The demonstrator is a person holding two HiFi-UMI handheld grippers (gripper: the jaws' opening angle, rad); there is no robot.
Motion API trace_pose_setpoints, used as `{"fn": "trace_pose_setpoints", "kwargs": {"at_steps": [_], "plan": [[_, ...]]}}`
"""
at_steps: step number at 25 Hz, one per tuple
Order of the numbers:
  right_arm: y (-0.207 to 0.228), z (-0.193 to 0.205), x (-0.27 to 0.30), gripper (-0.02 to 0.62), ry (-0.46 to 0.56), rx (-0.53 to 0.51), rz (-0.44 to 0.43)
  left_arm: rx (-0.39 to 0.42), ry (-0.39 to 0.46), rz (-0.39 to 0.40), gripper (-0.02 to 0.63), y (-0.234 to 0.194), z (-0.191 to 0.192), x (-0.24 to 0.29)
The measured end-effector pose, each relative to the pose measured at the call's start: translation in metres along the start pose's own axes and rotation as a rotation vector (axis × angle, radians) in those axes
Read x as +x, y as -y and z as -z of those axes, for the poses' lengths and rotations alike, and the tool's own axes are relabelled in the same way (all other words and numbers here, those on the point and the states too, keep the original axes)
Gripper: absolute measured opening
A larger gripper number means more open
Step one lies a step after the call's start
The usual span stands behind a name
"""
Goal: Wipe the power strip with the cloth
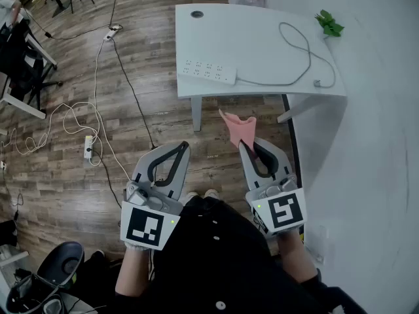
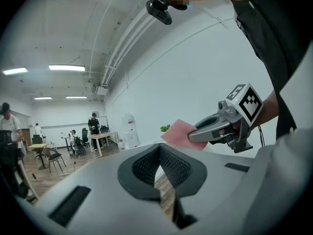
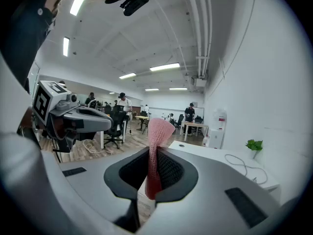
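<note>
A white power strip [image 1: 208, 71] lies near the front edge of the white table [image 1: 255, 41], its grey cord [image 1: 298, 51] looping across the top. My right gripper [image 1: 245, 145] is shut on a pink cloth [image 1: 236, 127], which sticks up past the jaw tips, short of the table. The same cloth [image 3: 157, 146] stands pinched between the pads in the right gripper view. My left gripper [image 1: 184, 145] is shut with nothing in it, beside the right one. In the left gripper view the pads meet at the left gripper [image 2: 159, 152], with the pink cloth [image 2: 178, 133] off to the right.
A small green plant [image 1: 329, 23] sits at the table's far right corner. Cables and another power strip [image 1: 88, 146] lie on the wood floor to the left. A white wall runs along the right. Desks, chairs and people stand far off in the room.
</note>
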State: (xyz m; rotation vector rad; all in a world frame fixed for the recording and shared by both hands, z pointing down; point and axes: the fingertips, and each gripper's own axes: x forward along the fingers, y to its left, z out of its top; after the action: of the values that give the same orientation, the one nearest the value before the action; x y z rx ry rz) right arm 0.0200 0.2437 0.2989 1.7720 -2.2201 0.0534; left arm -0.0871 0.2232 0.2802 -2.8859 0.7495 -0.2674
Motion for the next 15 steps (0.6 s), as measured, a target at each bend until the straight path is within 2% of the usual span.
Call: {"fn": "trace_pose_setpoints", "kwargs": {"at_steps": [15], "plan": [[-0.0020,0.0011,-0.0009,0.057,-0.030,0.003,0.002,-0.001,0.000,0.014,0.011,0.0010,-0.0003,0.0028]]}}
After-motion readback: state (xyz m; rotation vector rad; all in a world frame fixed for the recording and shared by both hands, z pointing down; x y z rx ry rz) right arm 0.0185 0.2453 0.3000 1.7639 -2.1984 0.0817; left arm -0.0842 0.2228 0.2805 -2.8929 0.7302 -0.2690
